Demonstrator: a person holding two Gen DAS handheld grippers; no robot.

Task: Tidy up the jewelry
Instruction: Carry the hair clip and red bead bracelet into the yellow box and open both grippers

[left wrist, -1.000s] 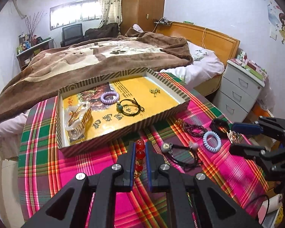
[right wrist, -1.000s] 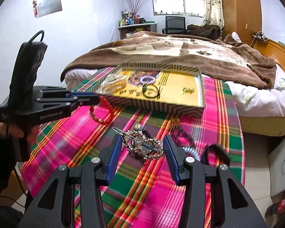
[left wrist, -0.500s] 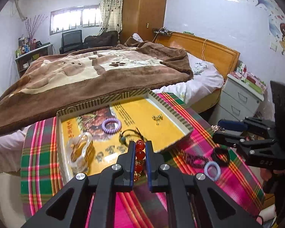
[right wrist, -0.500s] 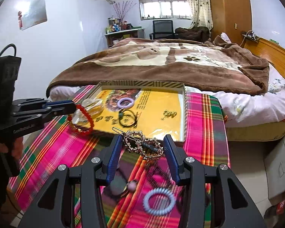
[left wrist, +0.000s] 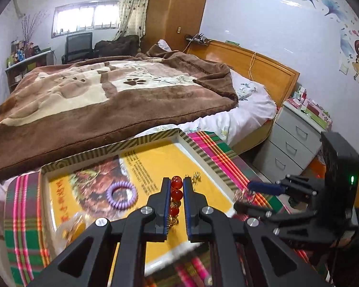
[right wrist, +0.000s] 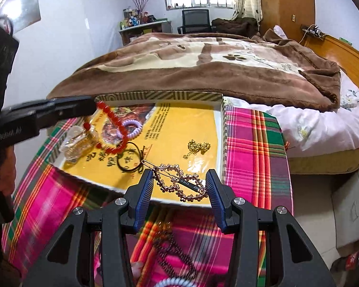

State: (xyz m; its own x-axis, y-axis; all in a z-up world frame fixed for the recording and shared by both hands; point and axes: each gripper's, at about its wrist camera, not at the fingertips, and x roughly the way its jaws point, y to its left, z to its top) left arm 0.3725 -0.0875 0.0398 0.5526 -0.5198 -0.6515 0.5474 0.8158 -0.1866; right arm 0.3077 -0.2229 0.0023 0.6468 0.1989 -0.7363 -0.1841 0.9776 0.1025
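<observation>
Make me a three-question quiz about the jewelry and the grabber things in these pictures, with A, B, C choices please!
1. Where does the purple spiral hair tie lie?
A. in the yellow tray
B. on the bed
C. on the floor

2. What colour are the beads of the bracelet hanging from the left gripper?
A. blue
B. red
C. white

3. What is the right gripper doing?
A. standing empty
B. holding a beaded hair clip
C. holding a gold chain

Answers:
1 A: the hair tie rests on the tray's printed floor.
2 B: round red beads show between the closed fingers.
3 B: the clip spans the gap between its blue pads, above the tray's near edge; the gold chain lies in the tray.
</observation>
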